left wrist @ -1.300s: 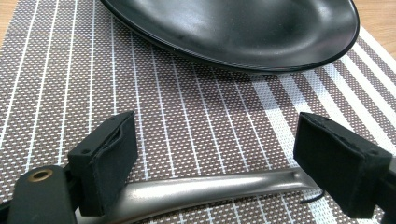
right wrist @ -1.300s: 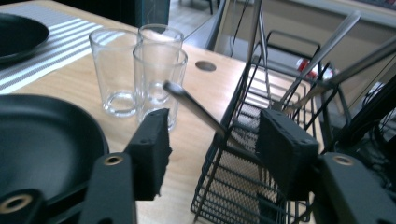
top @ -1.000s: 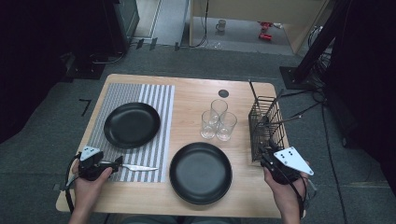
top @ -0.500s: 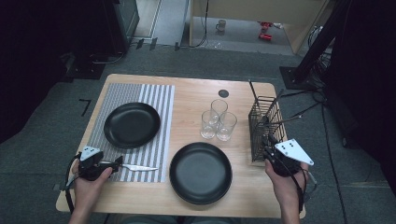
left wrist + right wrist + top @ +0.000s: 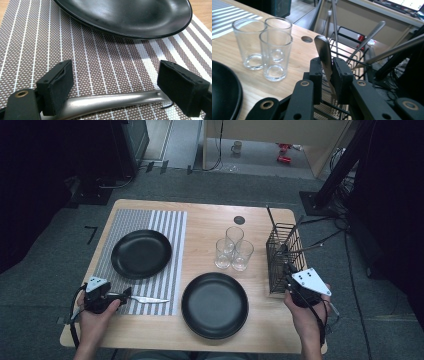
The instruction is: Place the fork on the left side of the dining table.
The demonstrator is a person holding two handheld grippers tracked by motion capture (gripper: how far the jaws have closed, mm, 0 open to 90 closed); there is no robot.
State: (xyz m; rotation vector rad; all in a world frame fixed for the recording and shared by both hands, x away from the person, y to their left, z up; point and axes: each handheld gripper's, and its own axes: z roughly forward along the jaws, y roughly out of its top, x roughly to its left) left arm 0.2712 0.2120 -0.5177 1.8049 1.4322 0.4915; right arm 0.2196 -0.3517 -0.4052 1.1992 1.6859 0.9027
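Jaws of my right gripper (image 5: 327, 75) have just closed on a utensil handle (image 5: 323, 50) standing in the wire basket (image 5: 280, 245), so I can lift it out, while my left gripper (image 5: 115, 82) sits open astride the knife (image 5: 147, 299) on the placemat (image 5: 100, 57).

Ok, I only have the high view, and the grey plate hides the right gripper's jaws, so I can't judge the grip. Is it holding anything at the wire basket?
Observer: Yes. The right gripper has just been closing its jaws, and in its own view the pads now press on a flat silver handle that stands up out of the wire basket.
Operator: And the left one, by the knife?
Observer: The left gripper has its jaws wide apart. The knife lies on the striped mat with its handle between them, not clamped.
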